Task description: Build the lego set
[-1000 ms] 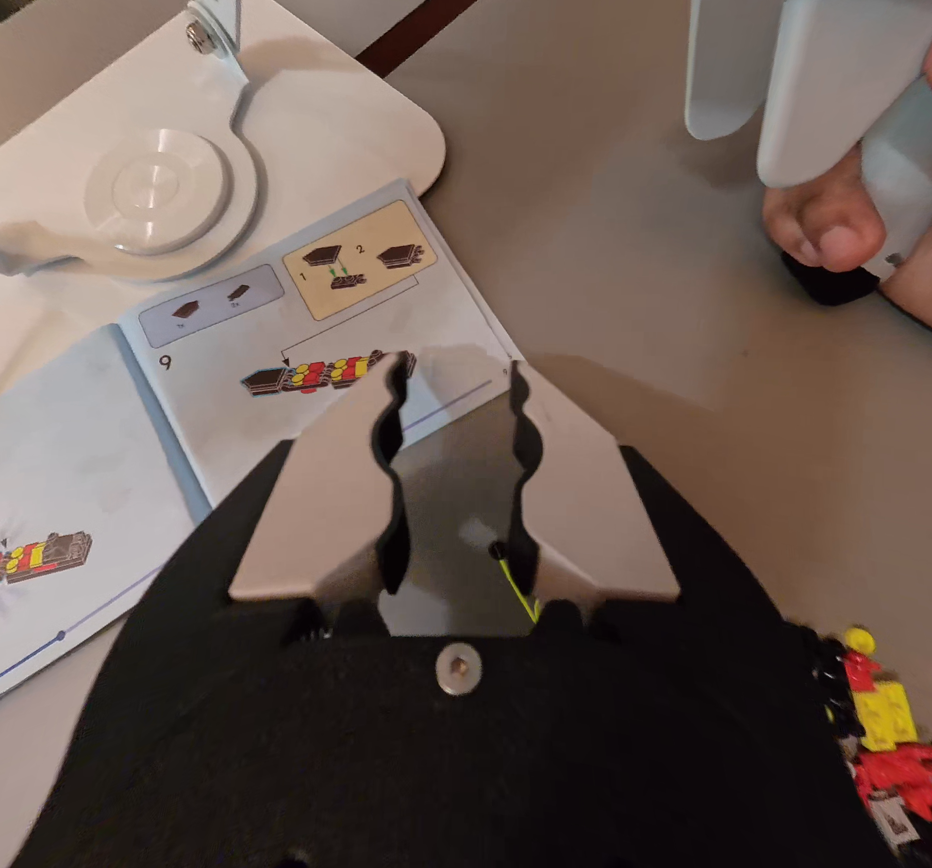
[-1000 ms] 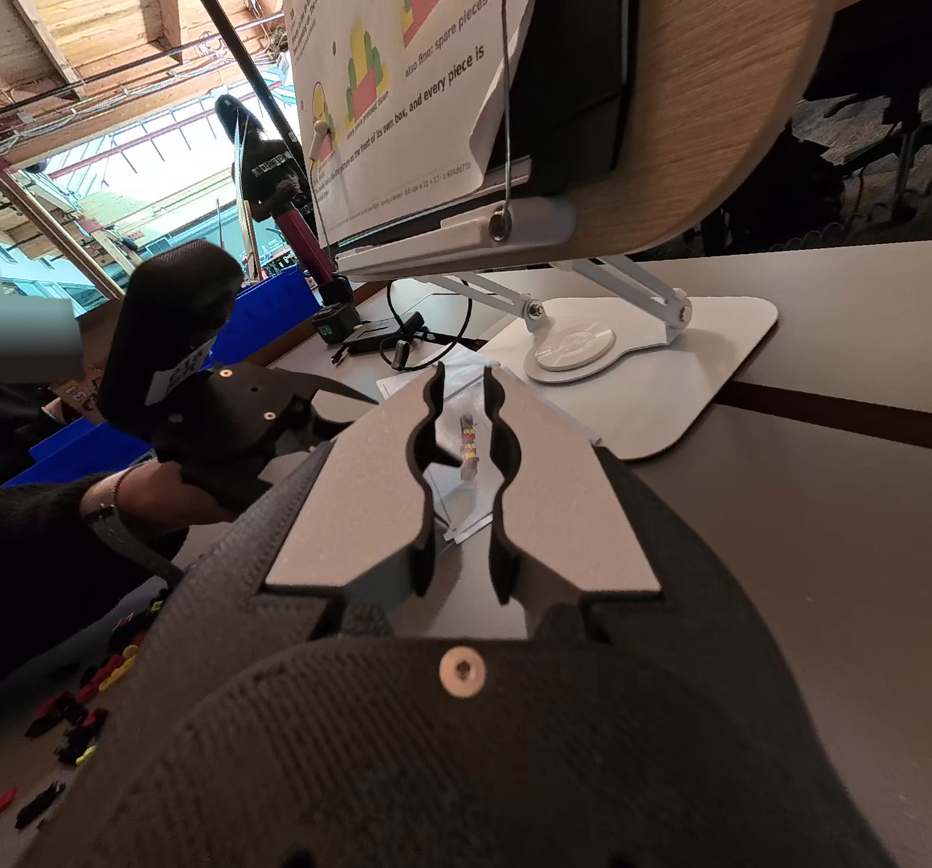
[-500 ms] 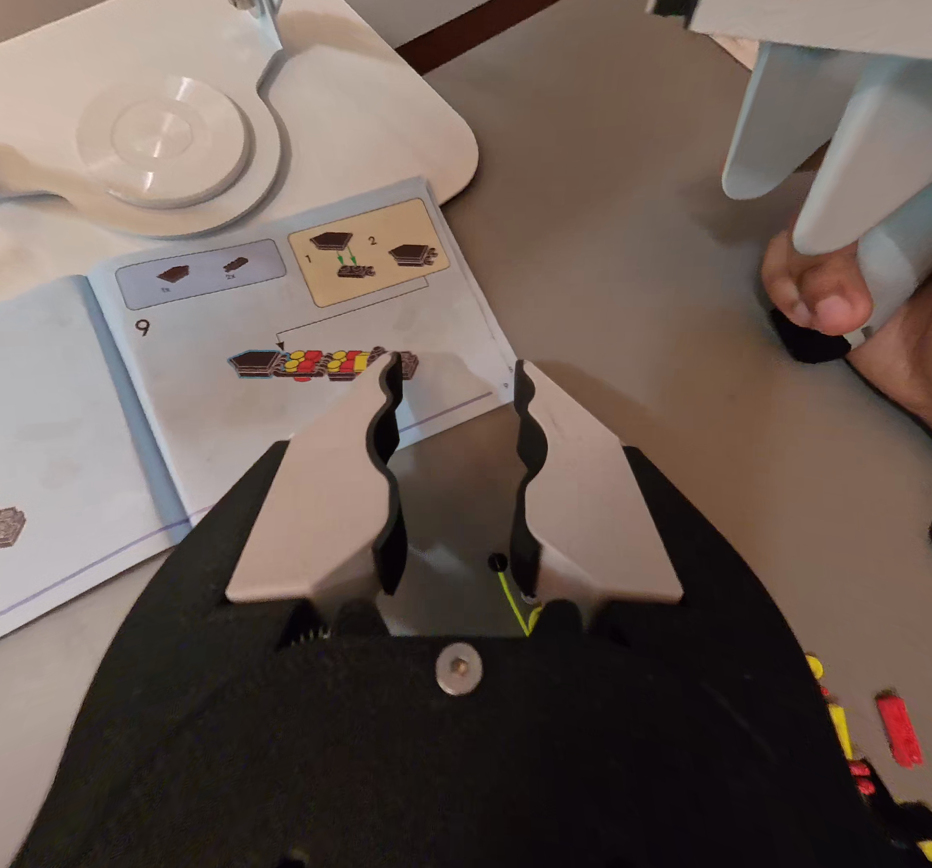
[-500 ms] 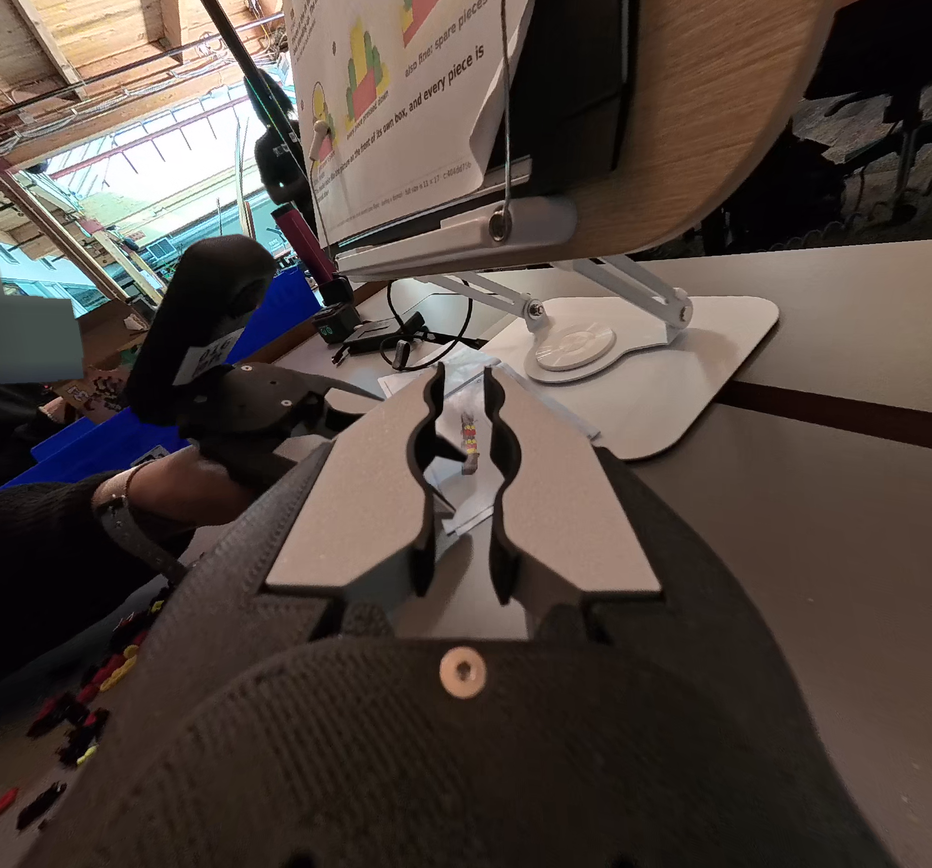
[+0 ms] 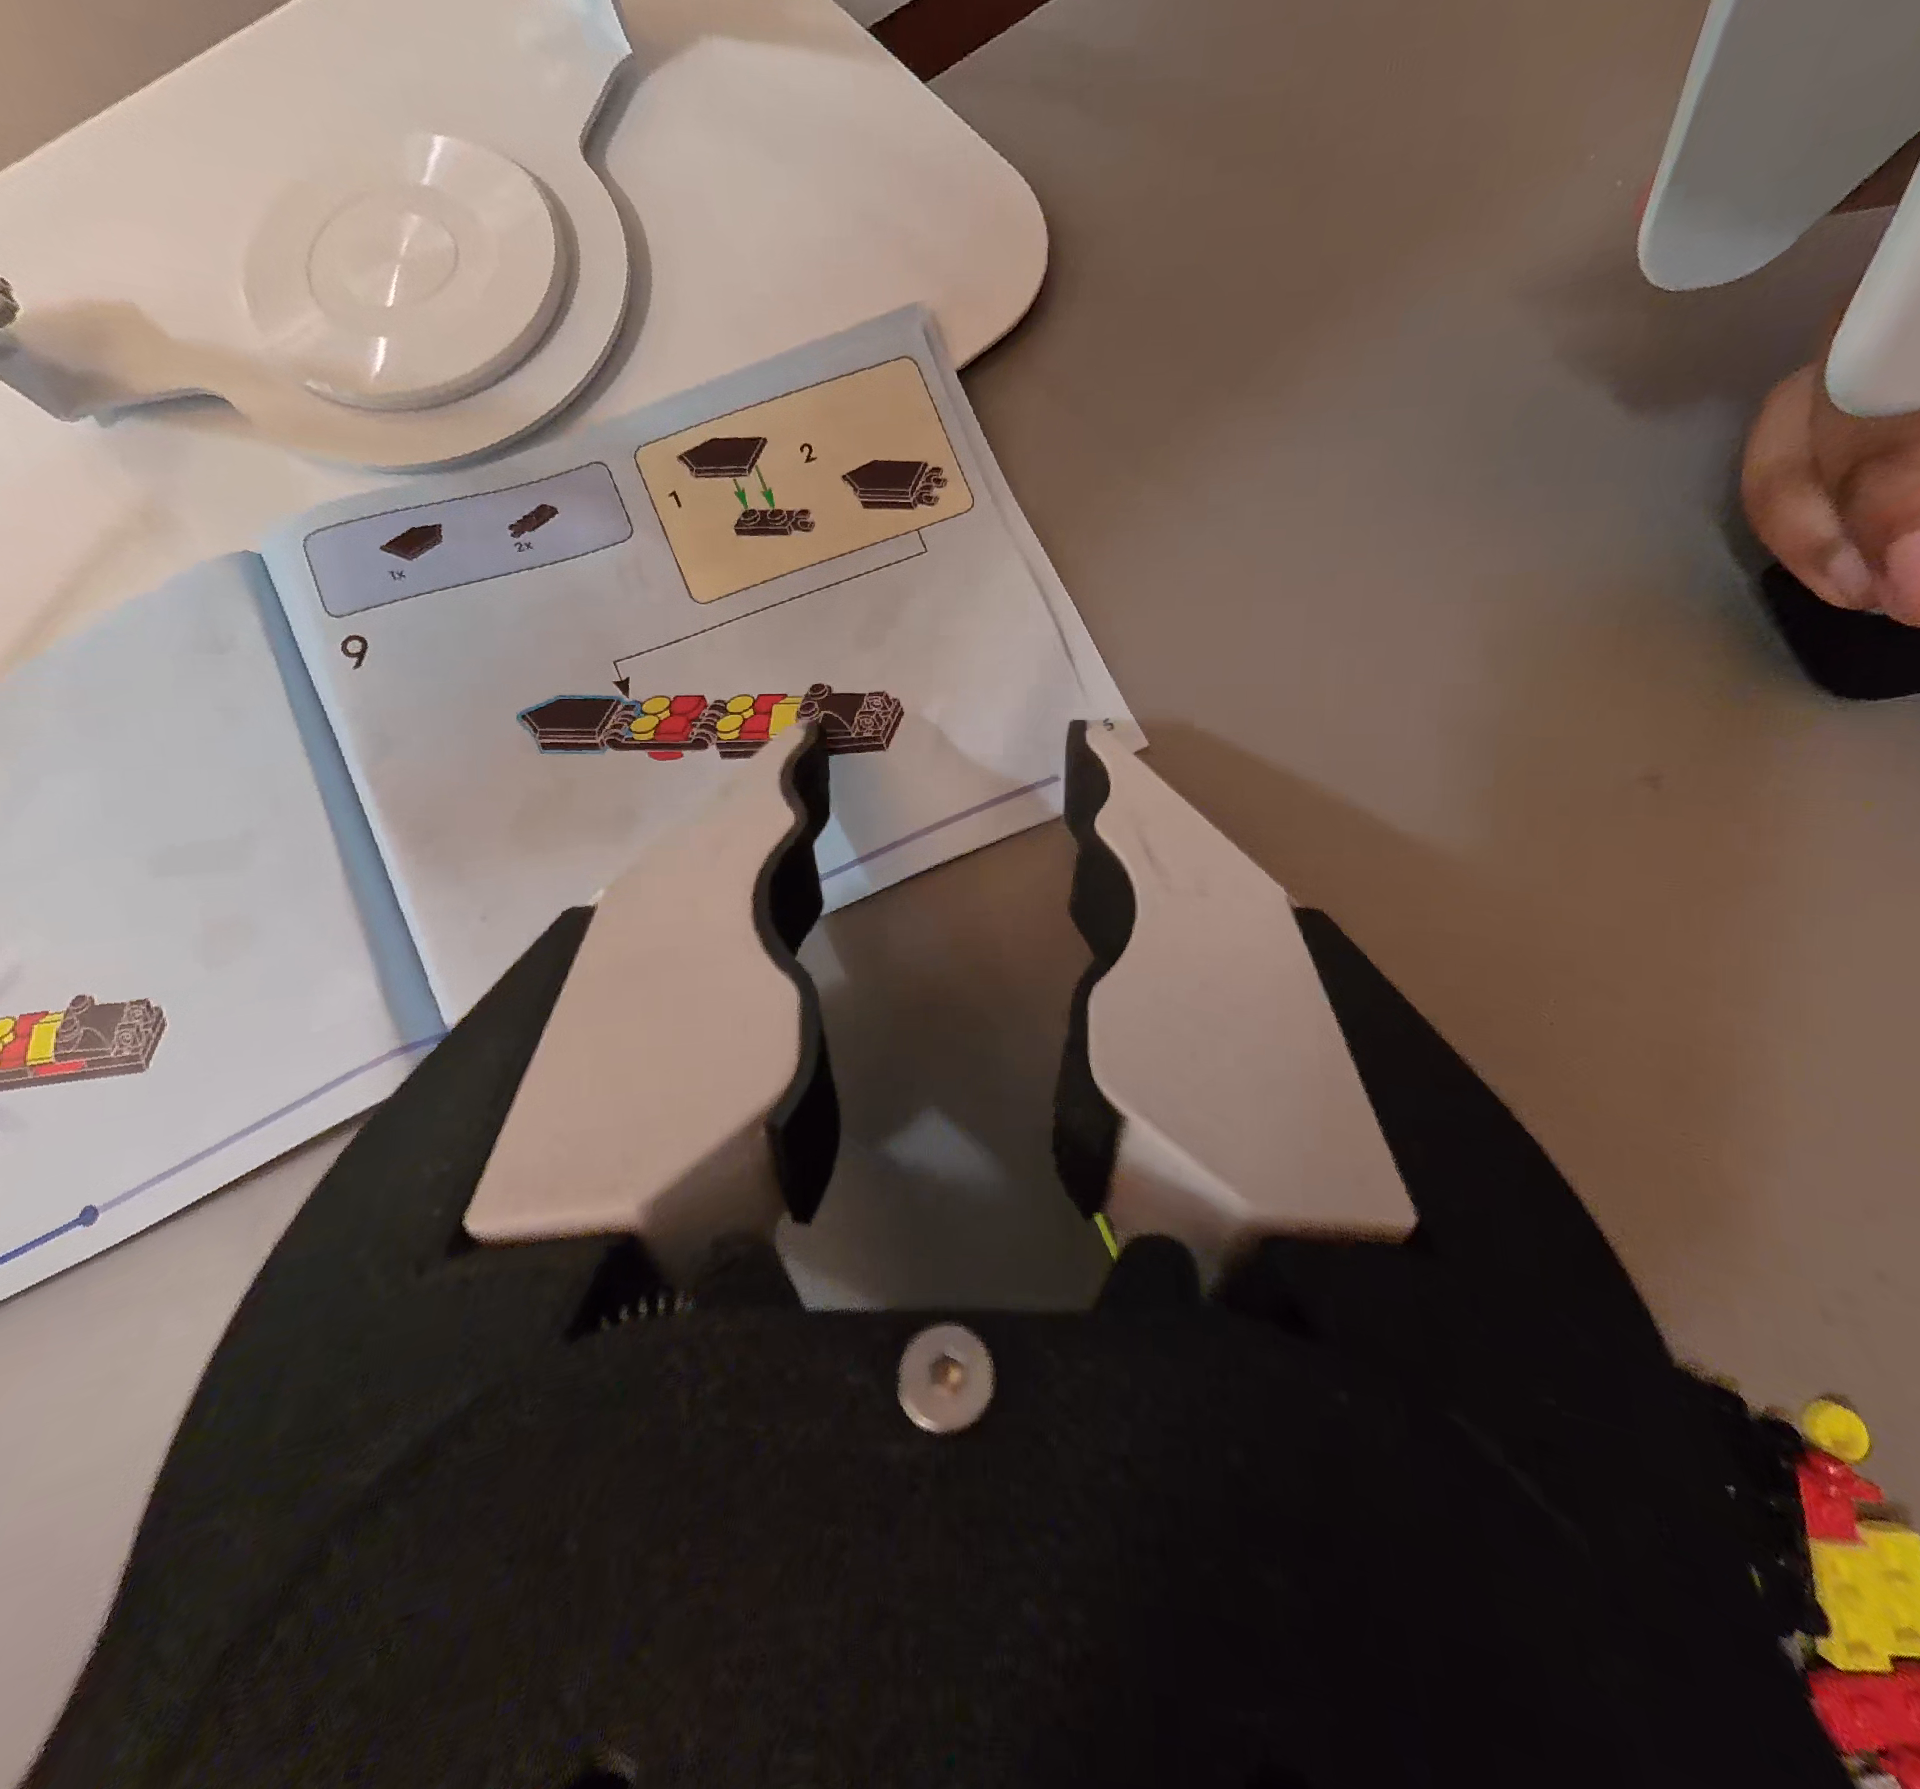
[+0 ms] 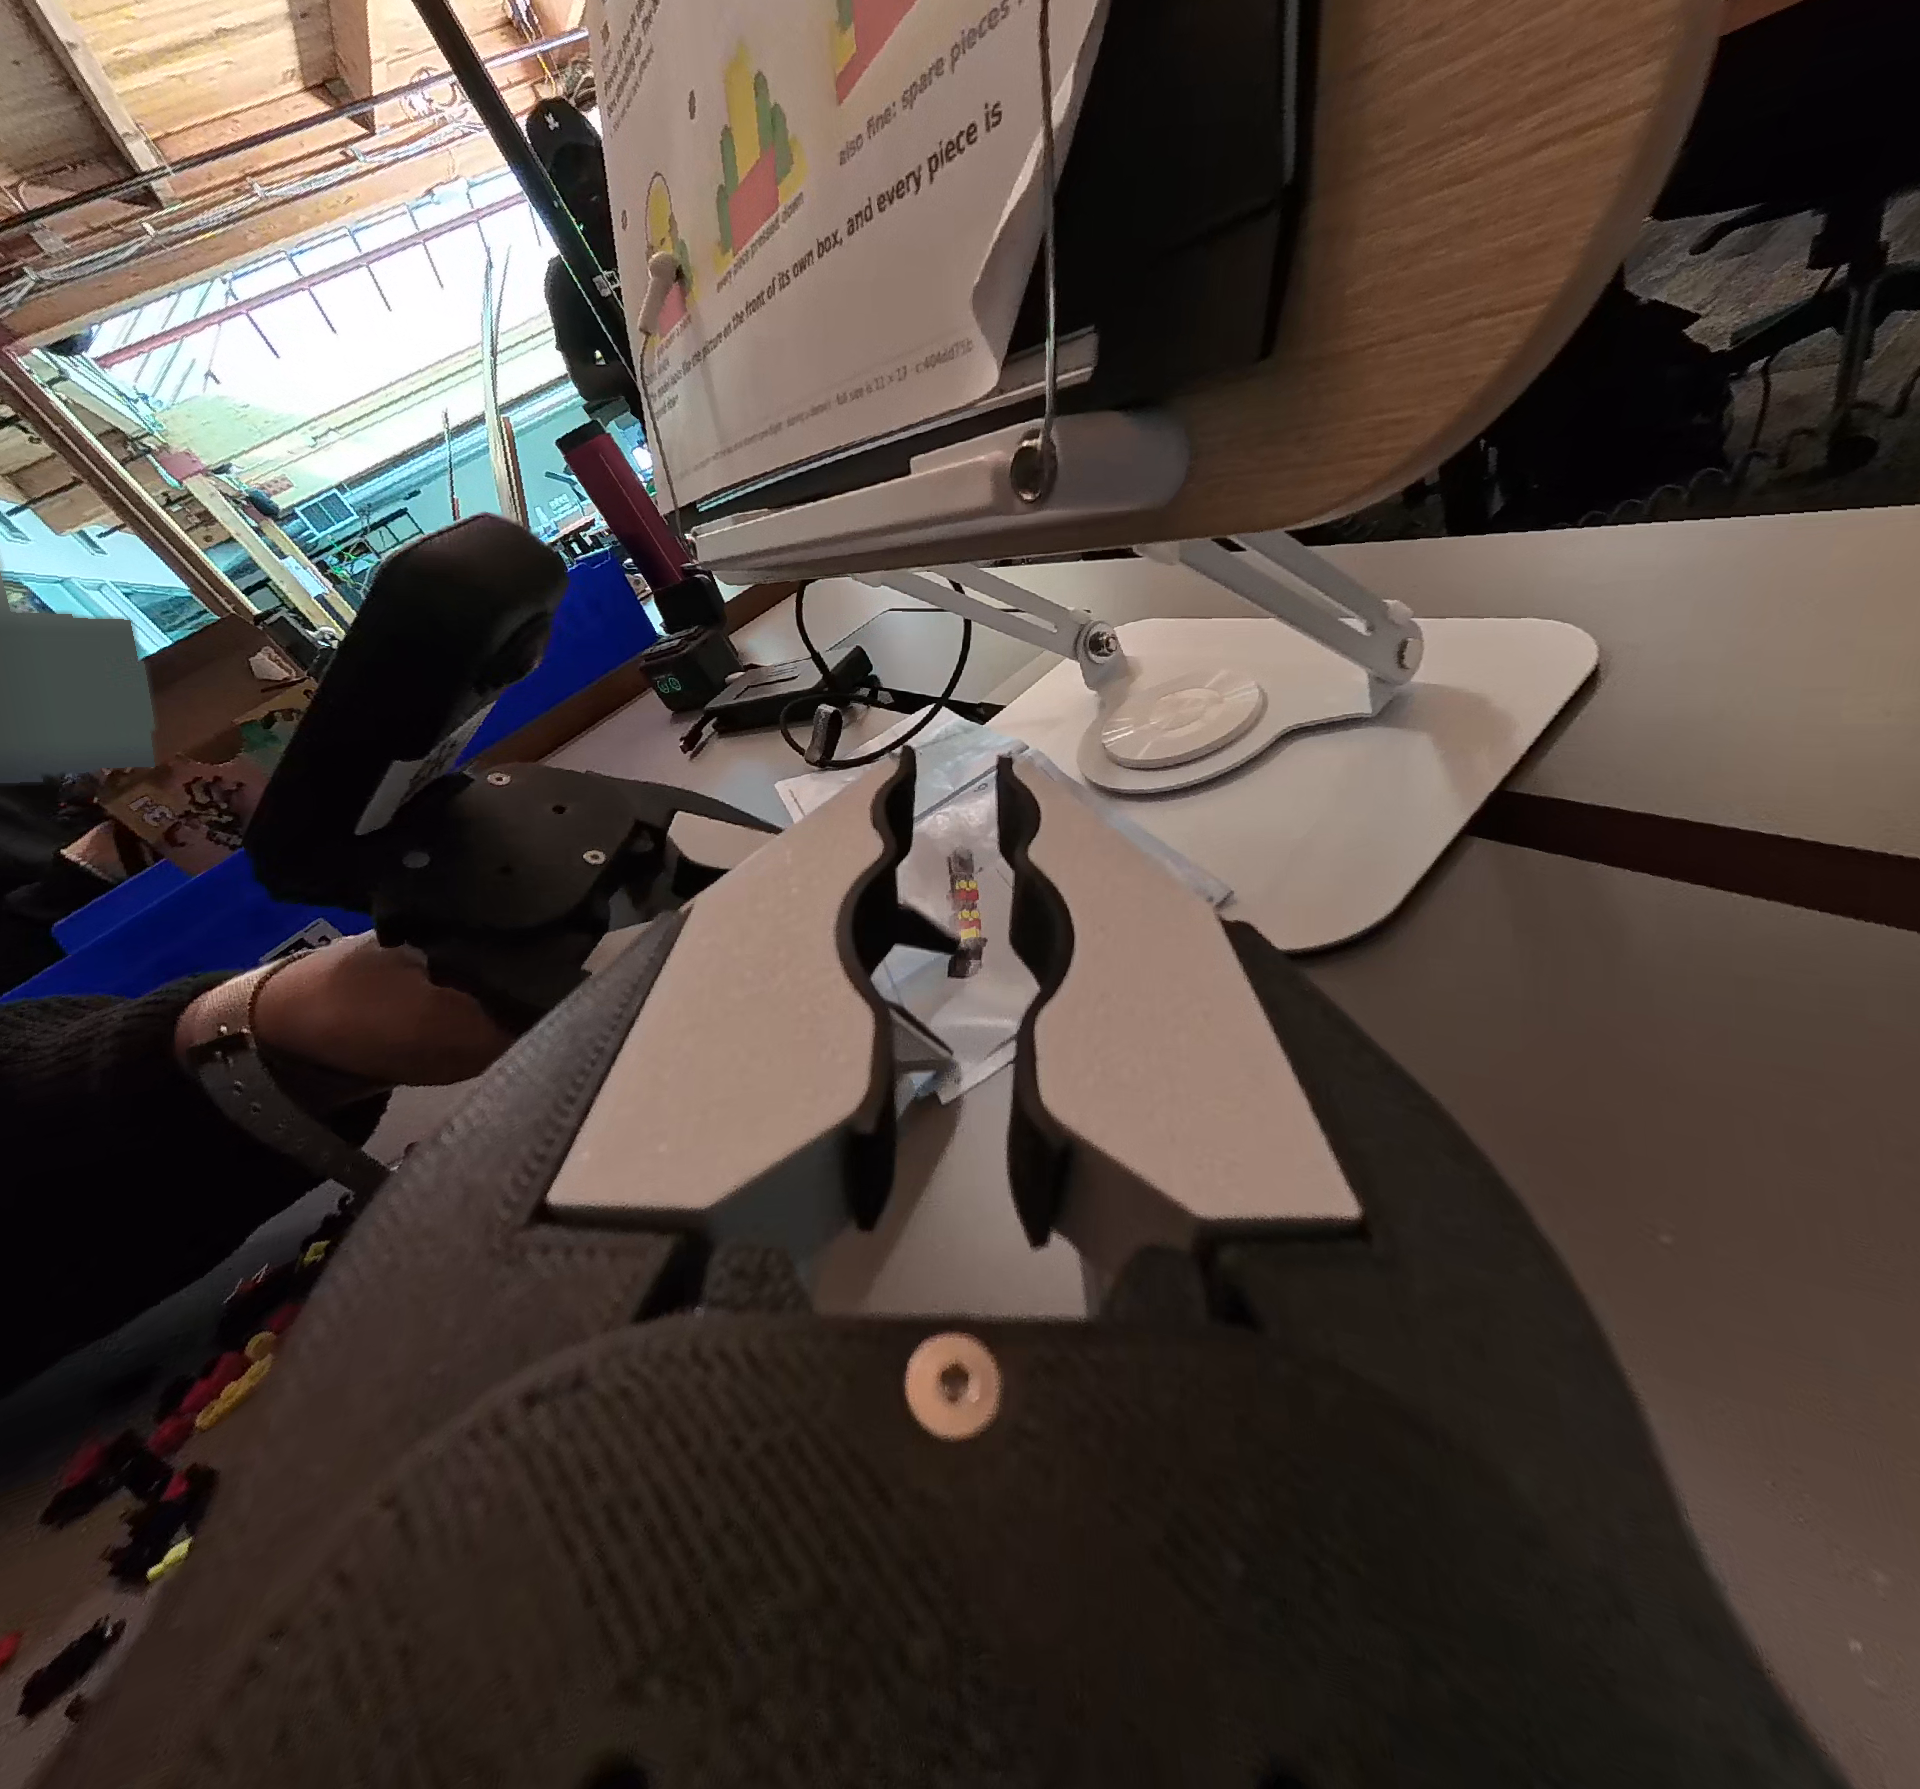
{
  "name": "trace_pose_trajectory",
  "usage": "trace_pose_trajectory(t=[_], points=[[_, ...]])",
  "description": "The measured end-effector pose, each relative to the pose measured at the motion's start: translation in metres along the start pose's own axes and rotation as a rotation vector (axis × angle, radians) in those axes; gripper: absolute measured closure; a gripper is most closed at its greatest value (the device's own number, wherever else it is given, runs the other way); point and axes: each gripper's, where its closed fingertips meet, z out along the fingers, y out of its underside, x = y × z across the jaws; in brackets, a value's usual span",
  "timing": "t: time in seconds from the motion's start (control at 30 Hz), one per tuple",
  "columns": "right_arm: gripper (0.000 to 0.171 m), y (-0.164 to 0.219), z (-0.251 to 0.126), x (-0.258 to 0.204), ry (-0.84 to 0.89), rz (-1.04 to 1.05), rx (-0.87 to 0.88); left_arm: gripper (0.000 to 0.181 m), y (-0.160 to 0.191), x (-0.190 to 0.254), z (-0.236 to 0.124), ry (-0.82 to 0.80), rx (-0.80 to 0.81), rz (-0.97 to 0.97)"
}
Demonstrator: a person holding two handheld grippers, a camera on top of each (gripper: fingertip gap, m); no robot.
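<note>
The open instruction booklet (image 5: pixel 675 700) lies on the grey table (image 5: pixel 1403 389), its page showing a black, red and yellow model. My left gripper (image 5: pixel 945 752) is open and empty, its tips over the booklet's near right corner. Loose red, yellow and black bricks (image 5: pixel 1849 1573) lie at the lower right edge. In the right wrist view my right gripper (image 6: pixel 954 768) is narrowly open and empty, held above the table and pointing at the booklet (image 6: pixel 966 908). The left gripper (image 6: pixel 468 804) and the hand holding it (image 6: pixel 343 1012) are to the left, with bricks (image 6: pixel 197 1396) below.
A white stand base (image 5: pixel 416 233) sits behind the booklet; it carries a wooden board with a printed sheet (image 6: pixel 831 129). The right gripper's pale fingers (image 5: pixel 1766 77) and a person's fingers (image 5: pixel 1818 492) over a small dark thing are at the right. Cables and devices (image 6: pixel 790 690) and a blue bin (image 6: pixel 156 918) lie behind. The left gripper's tips are roughly 12 centimetres from the right gripper's.
My left gripper has shifted over the booklet, staying open; in the right wrist view it has come closer to the booklet. The right gripper has hardly moved.
</note>
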Motion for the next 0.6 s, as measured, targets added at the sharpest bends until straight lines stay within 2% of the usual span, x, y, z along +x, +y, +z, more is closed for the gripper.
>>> trace_pose_trajectory(t=[0.03, 0.17, 0.23, 0.4, 0.53, 0.6], points=[[0.157, 0.0, 0.0, 0.0, 0.0, 0.0, 0.0, 0.138, 0.0, -0.0004, 0.0, -0.004, 0.003, 0.0], [0.157, -0.0001, -0.0001, 0.0, 0.001, -0.001, 0.001, 0.143, 0.0001, -0.0039, 0.0001, -0.022, 0.007, 0.005], [0.157, 0.0, 0.0, 0.0, 0.001, -0.001, 0.0, 0.155, 0.0001, -0.0047, -0.0001, -0.023, 0.009, 0.002], [0.157, 0.0001, 0.0001, 0.0003, 0.0, 0.002, -0.001, 0.158, 0.0004, -0.0038, -0.0001, -0.027, 0.006, 0.017], [0.157, 0.0002, 0.0002, 0.0004, 0.0, 0.002, -0.001, 0.176, 0.0015, -0.0024, -0.0007, -0.034, -0.004, 0.039], [0.157, 0.0002, 0.0001, 0.0003, 0.0, 0.003, -0.001, 0.179, 0.002, -0.0031, -0.0009, -0.045, -0.01, 0.056]])
